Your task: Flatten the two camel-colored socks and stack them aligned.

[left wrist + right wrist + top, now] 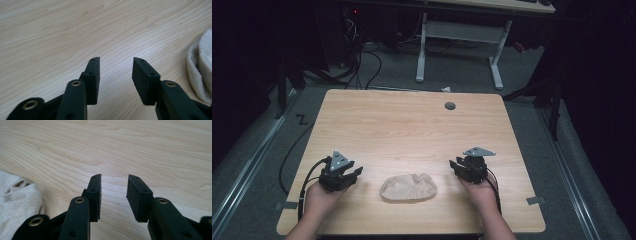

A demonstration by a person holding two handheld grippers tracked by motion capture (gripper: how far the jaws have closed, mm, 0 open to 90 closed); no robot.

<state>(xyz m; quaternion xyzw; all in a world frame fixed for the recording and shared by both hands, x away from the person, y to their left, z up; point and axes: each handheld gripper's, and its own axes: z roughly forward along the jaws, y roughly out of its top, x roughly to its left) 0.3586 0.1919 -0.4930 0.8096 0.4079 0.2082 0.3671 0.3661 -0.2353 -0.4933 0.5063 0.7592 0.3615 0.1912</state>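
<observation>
Standing apart with nothing between them, the jaws of the left gripper pointed out over bare wood, and the jaws of the right gripper were likewise parted and empty. Each was held low and level in a hand resting near the front edge of the bench, a posture that read as a ready stance, both tools set to close in from either flank. Between them lay the task's thing, a crumpled beige cloth, slack and bunched on the wood. It sat near each gripper but touched neither: in the left gripper view its pale ribbed edge lay off to the right of the jaws, and in the right gripper view it lay off to the lower left. Being soft, it would likely need a pinch at each end to be spread.
</observation>
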